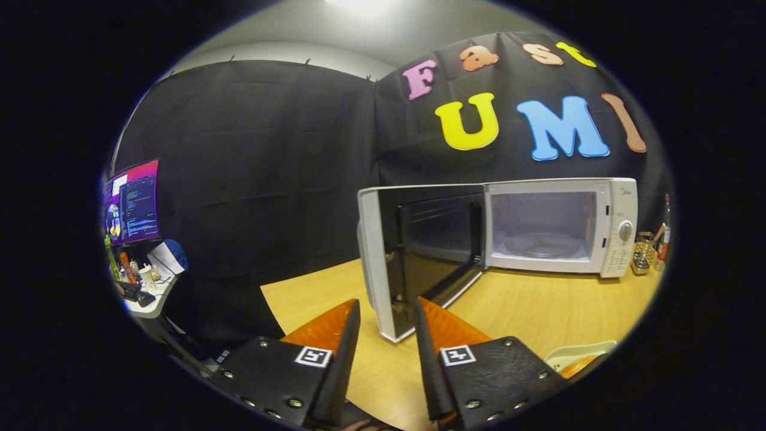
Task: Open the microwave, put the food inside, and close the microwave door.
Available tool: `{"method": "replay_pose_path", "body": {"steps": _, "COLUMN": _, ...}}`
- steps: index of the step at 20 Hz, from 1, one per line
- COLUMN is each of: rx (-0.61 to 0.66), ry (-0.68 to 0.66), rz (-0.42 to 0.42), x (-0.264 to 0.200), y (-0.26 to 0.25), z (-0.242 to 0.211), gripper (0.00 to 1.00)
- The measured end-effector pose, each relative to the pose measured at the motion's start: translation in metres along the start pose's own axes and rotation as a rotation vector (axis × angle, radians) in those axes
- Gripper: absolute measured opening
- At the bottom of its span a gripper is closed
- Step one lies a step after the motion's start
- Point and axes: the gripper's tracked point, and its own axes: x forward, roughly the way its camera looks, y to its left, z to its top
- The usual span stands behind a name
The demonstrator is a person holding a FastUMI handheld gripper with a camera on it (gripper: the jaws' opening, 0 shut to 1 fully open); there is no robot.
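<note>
I have the microwave point(556, 227) on the far right of the counter point(538, 311) with its door point(413, 257) swung fully out to the left, leaving the cavity clear for loading. My jaws point(386, 317) stand narrowly apart and empty just short of the door's near edge; the food plate point(577, 358) sits near right, beside them, not between them

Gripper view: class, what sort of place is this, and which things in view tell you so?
Probably a recording booth in an office or lab, not a home kitchen: black cloth walls, a microwave with its door open on a wooden table, a lit monitor on a cluttered desk. The gripper is open, empty.
</note>
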Motion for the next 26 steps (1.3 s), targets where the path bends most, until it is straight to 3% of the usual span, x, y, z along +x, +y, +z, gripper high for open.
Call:
{"method": "replay_pose_path", "body": {"steps": 3, "rx": 0.004, "ry": 0.052, "rz": -0.059, "x": -0.034, "y": -0.048, "z": -0.020, "gripper": 0.75}}
{"method": "replay_pose_path", "body": {"steps": 4, "rx": -0.012, "ry": 0.072, "rz": -0.073, "x": -0.044, "y": -0.060, "z": -0.028, "gripper": 0.88}}
{"method": "replay_pose_path", "body": {"steps": 6, "rx": -0.054, "ry": 0.091, "rz": -0.116, "x": -0.065, "y": -0.086, "z": -0.041, "gripper": 0.93}}
{"method": "replay_pose_path", "body": {"steps": 10, "rx": -0.144, "ry": 0.065, "rz": -0.228, "x": -0.096, "y": -0.130, "z": -0.048, "gripper": 0.94}}
{"method": "replay_pose_path", "body": {"steps": 14, "rx": -0.167, "ry": 0.122, "rz": -0.289, "x": -0.115, "y": -0.160, "z": -0.069, "gripper": 0.94}}
{"method": "replay_pose_path", "body": {"steps": 22, "rx": -0.063, "ry": 0.244, "rz": -0.281, "x": -0.118, "y": -0.174, "z": -0.109, "gripper": 0.94}}
{"method": "replay_pose_path", "body": {"steps": 26, "rx": -0.063, "ry": 0.227, "rz": -0.288, "x": -0.116, "y": -0.176, "z": -0.110, "gripper": 0.77}}
